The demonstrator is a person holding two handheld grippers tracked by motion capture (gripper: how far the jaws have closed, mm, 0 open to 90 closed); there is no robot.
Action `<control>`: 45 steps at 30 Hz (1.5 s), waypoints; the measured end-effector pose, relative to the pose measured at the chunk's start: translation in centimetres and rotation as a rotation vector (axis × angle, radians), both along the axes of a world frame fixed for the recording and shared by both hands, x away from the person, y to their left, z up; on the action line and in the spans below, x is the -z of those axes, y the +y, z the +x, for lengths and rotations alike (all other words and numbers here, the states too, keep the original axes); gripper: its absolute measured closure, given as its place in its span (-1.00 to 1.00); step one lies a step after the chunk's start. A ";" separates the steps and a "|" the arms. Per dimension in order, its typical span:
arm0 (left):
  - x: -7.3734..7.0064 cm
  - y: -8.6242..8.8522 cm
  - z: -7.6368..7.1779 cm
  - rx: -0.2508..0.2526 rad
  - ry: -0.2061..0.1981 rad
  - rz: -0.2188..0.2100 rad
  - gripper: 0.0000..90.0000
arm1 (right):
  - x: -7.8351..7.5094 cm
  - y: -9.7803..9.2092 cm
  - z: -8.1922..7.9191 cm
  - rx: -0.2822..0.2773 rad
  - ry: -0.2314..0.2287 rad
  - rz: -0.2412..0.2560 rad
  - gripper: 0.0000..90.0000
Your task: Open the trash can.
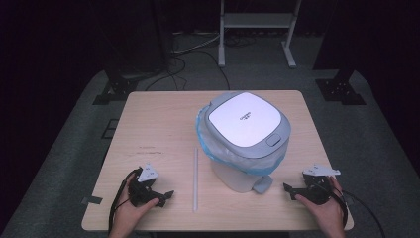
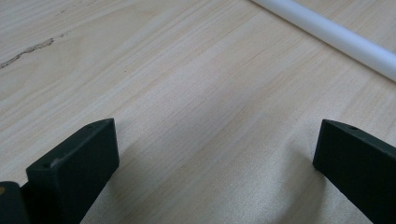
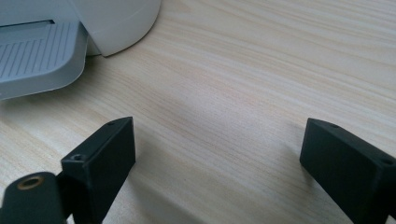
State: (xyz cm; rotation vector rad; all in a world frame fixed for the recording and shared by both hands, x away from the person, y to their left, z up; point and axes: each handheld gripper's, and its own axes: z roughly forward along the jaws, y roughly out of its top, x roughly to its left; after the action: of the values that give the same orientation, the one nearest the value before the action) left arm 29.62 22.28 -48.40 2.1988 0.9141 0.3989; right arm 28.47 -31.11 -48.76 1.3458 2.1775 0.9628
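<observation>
A white pedal bin with a grey-rimmed closed lid and a blue-tinged liner at its rim stands right of the table's middle. Its grey foot pedal points toward the front edge. My left gripper rests near the front left, held by a hand, open with bare wood between its jaws. My right gripper sits at the front right, also open and empty, a short way right of the pedal. A white strip runs along the table between the left gripper and the bin.
The light wooden table stands on grey carpet. Black stand feet and cables lie on the floor behind, with a white metal frame farther back. A piece of dark tape marks the front left edge.
</observation>
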 end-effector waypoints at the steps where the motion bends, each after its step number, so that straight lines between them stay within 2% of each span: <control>1: 0.0 0.0 0.0 0.000 0.000 0.000 -1.00 | 0.0 0.0 0.0 0.000 0.000 -0.003 -0.80; 6: 0.0 0.0 0.0 0.000 0.000 0.000 -1.00 | 0.0 0.1 0.0 0.001 -0.001 -0.006 -0.79; 7: 0.0 0.0 0.0 0.000 0.000 0.000 -1.00 | 0.0 0.0 -0.1 0.000 -0.005 -0.007 -0.68; 10: 0.0 0.0 0.0 0.000 0.000 0.000 -1.00 | -0.1 -0.1 -0.2 -0.007 -0.012 0.001 -0.59; 14: 0.0 0.0 0.0 0.000 0.001 0.000 -1.00 | -0.1 -0.1 -0.5 -0.037 -0.032 0.013 -0.23; 15: 0.0 0.0 0.0 0.000 0.000 0.000 -1.00 | -0.1 -0.1 -0.5 -0.037 -0.032 0.013 -0.23; 16: 0.0 0.0 0.0 0.000 0.000 0.000 -1.00 | -0.2 -0.1 -0.7 -0.042 -0.037 0.020 -0.03; 17: 0.0 0.0 0.0 0.000 0.000 0.000 -1.00 | -0.2 -0.1 -0.7 -0.042 -0.037 0.020 -0.03; 18: 0.0 0.0 0.0 0.000 0.000 0.000 -1.00 | -0.2 -0.2 -0.8 -0.047 -0.043 0.022 0.12; 19: 0.0 0.0 0.0 0.000 0.000 0.000 -1.00 | -0.2 -0.2 -0.8 -0.047 -0.043 0.022 0.12; 20: 0.0 0.0 0.0 0.000 0.000 0.000 -1.00 | -0.2 -0.2 -0.9 -0.055 -0.046 0.026 0.25; 21: 0.0 0.0 0.0 0.000 0.000 0.000 -1.00 | -0.2 -0.2 -0.9 -0.055 -0.046 0.026 0.25; 28: 0.0 0.0 0.0 0.000 0.001 0.000 -1.00 | -0.3 -0.5 -0.7 -0.071 -0.033 0.049 0.73; 29: 0.0 0.0 0.0 0.000 0.001 0.000 -1.00 | -0.4 -0.5 -0.7 -0.082 -0.039 0.058 0.86; 31: 0.0 0.0 0.0 0.000 0.000 0.000 -1.00 | -0.6 -0.6 -0.7 -0.087 -0.042 0.070 0.96; 39: 0.0 0.0 0.0 -0.001 0.000 -0.001 -1.00 | -1.7 -0.8 -0.7 -0.098 -0.054 0.128 0.99; 45: 0.0 0.0 0.0 0.000 0.000 0.000 -1.00 | -2.2 -0.2 -0.8 -0.125 -0.059 0.149 0.99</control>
State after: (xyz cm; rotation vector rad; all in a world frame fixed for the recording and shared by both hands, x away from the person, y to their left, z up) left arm 29.63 22.28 -48.40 2.1987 0.9145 0.3986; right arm 27.68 -31.35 -46.51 1.2411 2.2039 1.2180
